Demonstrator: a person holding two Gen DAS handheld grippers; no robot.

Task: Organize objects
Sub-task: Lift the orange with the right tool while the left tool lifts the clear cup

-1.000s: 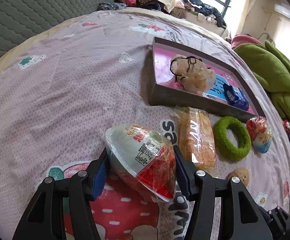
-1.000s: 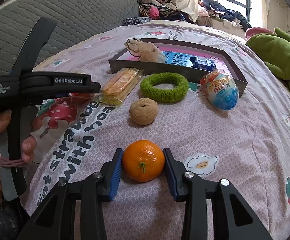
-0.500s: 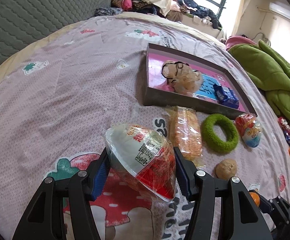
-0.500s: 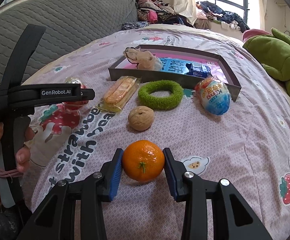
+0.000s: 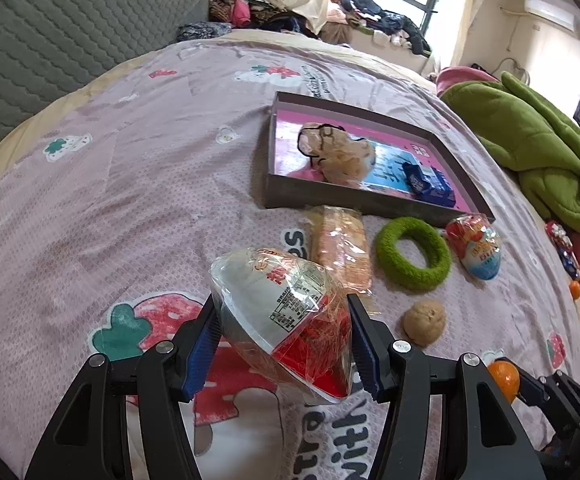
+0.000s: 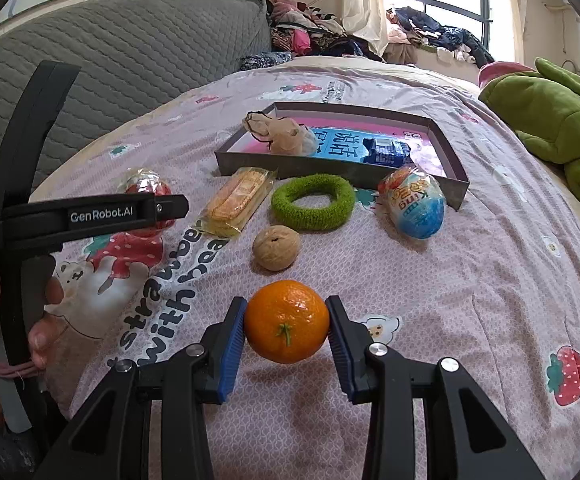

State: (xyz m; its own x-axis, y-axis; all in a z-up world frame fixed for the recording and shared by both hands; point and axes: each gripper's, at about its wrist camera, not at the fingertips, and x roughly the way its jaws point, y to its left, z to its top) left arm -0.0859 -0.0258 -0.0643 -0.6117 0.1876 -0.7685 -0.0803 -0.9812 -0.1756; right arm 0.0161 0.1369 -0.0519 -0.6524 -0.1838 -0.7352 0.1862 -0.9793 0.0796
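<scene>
In the right wrist view, a shallow tray [image 6: 455, 188] sits upper centre on the bed cover [image 6: 469, 280]. In it, a soft toy [image 6: 286, 136] lies at the left end and a small carton [image 6: 385, 152] right of it. Below the tray's front wall runs a row: a wrapped biscuit pack [image 6: 238, 198] at left, a fuzzy ring [image 6: 313, 202] in the middle, a wrapped toy egg [image 6: 415, 206] at right, touching the wall. A walnut [image 6: 276, 248] lies just below the ring. Lower centre, a mandarin [image 6: 286, 322] sits between the right gripper [image 6: 286, 336] pads. At the left edge, the left gripper [image 5: 282, 340] holds a second wrapped egg [image 5: 286, 320]; in the left wrist view it fills lower centre.
</scene>
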